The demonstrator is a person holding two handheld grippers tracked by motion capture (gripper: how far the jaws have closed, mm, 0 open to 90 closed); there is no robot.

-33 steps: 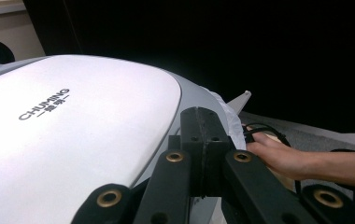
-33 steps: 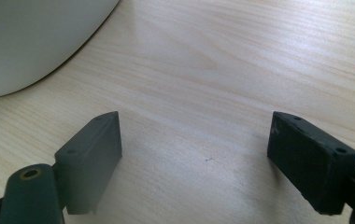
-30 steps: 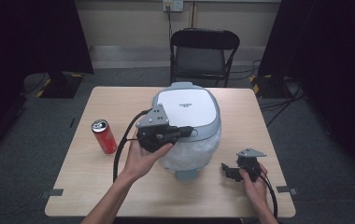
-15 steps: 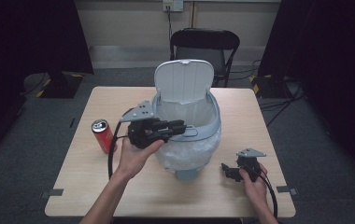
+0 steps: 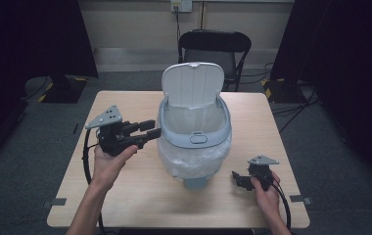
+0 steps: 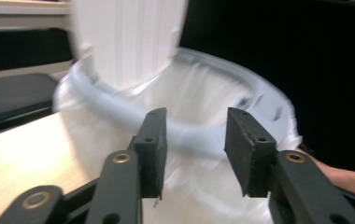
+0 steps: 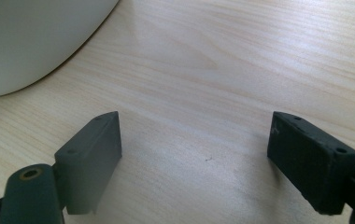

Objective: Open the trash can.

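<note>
I see a bin (image 5: 194, 142) standing near the middle of the table (image 5: 125, 196), its lid (image 5: 192, 84) tipped up and back so the mouth is open. A thin white liner (image 5: 194, 159) hangs over the rim and bunches down around the body. My left gripper (image 5: 150, 128) is held above the table just left of the bin, its tips pointing at the rim and close beside it; whether they touch the rim I cannot tell. In the left gripper view its fingers (image 6: 151, 149) stand apart with nothing between them, and the blurred rim and liner (image 6: 199, 93) lie just beyond, with the raised lid (image 6: 129, 42) above. My right gripper (image 5: 238, 178) rests low on the table at the front right, apart from the bin, with my hand (image 5: 267, 193) around it. In the right gripper view its fingers (image 7: 96, 154) are spread wide over bare wood (image 7: 241, 56), empty, and the curved white side of the bin (image 7: 31, 37) shows at the upper left. A dark folding chair (image 5: 213, 46) stands behind the table's far edge.
</note>
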